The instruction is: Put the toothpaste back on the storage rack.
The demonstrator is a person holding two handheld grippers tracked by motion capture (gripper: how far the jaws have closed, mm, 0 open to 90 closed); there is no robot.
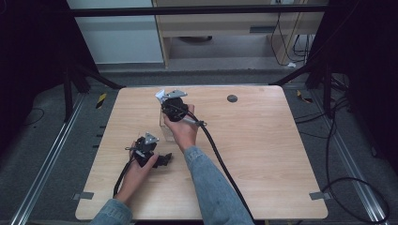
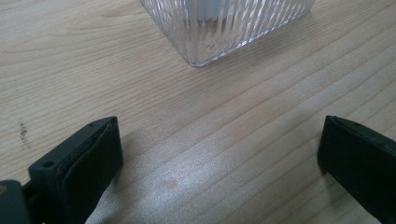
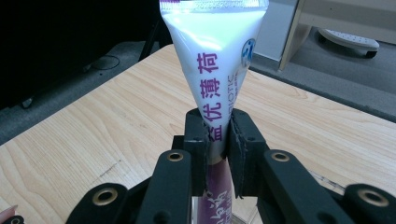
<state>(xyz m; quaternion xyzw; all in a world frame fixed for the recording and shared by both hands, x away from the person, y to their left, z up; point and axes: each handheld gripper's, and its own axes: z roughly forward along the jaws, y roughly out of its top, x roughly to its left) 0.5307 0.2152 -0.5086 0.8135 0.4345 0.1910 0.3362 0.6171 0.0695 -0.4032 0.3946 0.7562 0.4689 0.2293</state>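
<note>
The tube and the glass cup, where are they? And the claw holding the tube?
tube (image 3: 212, 51), right gripper view, on its white upper body.
glass cup (image 2: 224, 23), left gripper view, on its ribbed wall near the bottom corner.
right claw (image 3: 217, 140), right gripper view, between its two tips, shut on the tube.

Light wood surface (image 1: 263, 154), rounded corners, on metal rails w/ grey tape tabs at front corners. Ribbed clear glass container (image 2: 224, 28) stands on it, left of centre. Small dark round disc (image 1: 232, 98) near far edge.
</note>
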